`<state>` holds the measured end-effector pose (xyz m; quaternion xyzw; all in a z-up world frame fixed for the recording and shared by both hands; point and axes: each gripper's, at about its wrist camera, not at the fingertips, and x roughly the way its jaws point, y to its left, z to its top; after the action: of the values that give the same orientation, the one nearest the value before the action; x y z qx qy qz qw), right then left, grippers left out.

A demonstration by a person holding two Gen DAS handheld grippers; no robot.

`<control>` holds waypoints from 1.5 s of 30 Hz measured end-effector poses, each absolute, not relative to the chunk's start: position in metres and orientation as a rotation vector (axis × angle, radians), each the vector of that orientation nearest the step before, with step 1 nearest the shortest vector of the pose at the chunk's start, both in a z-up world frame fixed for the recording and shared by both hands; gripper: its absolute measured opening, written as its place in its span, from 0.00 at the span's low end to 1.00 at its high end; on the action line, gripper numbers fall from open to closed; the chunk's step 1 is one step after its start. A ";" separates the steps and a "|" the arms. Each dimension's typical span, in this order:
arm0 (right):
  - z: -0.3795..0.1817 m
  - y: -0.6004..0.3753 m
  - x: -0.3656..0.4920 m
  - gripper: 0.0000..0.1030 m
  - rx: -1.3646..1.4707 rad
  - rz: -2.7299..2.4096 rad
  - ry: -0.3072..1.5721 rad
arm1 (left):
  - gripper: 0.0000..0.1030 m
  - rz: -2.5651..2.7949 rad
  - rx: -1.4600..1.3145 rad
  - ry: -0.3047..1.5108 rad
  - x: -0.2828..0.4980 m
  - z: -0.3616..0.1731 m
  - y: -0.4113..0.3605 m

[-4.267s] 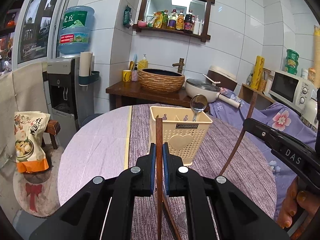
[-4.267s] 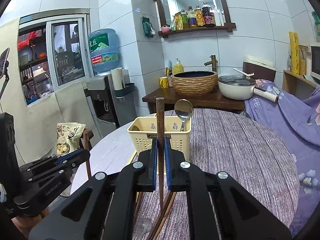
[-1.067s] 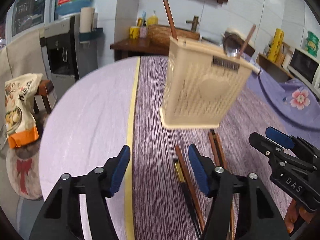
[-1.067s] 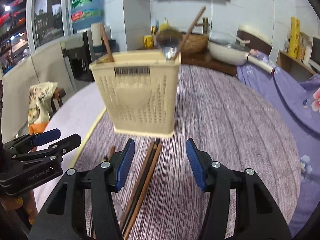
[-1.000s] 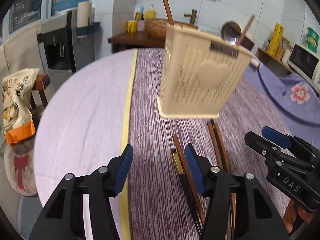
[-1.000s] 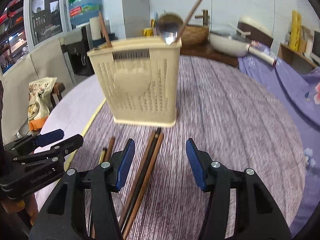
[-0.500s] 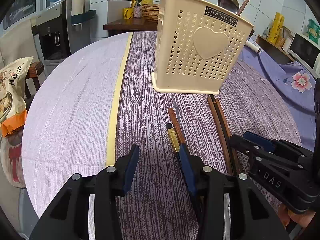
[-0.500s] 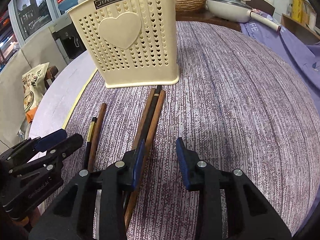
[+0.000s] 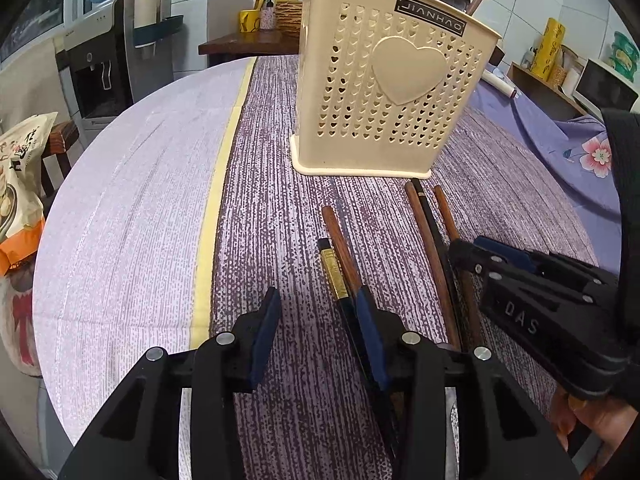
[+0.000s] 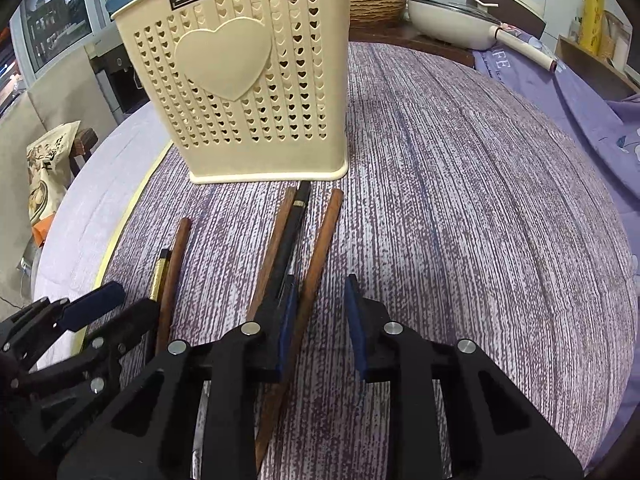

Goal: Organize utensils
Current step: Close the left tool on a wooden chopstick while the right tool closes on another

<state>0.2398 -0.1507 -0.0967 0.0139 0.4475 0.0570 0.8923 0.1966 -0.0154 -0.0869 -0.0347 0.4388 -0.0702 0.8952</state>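
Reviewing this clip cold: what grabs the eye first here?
The cream heart-pierced utensil holder stands upright mid-table, a chopstick and spoon poking out above its rim. Before it, loose chopsticks lie on the purple tablecloth. Both claws are open, low over them: the left claw and right claw.

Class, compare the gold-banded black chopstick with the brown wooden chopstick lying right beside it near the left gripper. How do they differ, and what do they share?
The gold-banded black chopstick is black with a gold band near its tip; the brown wooden chopstick is plain reddish brown. The brown one's tip reaches nearer the cream basket than the black one's. Both lie flat on the purple tablecloth, side by side, ungripped, pointing toward the basket.
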 end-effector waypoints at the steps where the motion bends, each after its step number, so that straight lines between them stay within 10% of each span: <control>1: -0.096 -0.151 0.241 0.24 0.030 0.117 0.929 | 0.37 -0.143 -0.070 0.910 0.197 -0.087 -0.016; 45: -0.100 -0.151 0.282 0.15 0.052 0.012 0.888 | 0.12 -0.032 0.018 0.891 0.214 -0.088 -0.043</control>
<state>0.2818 -0.1514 -0.0998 0.0250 0.4294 0.0058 0.9028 0.2139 -0.0429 -0.0884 0.0085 0.4307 -0.0156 0.9023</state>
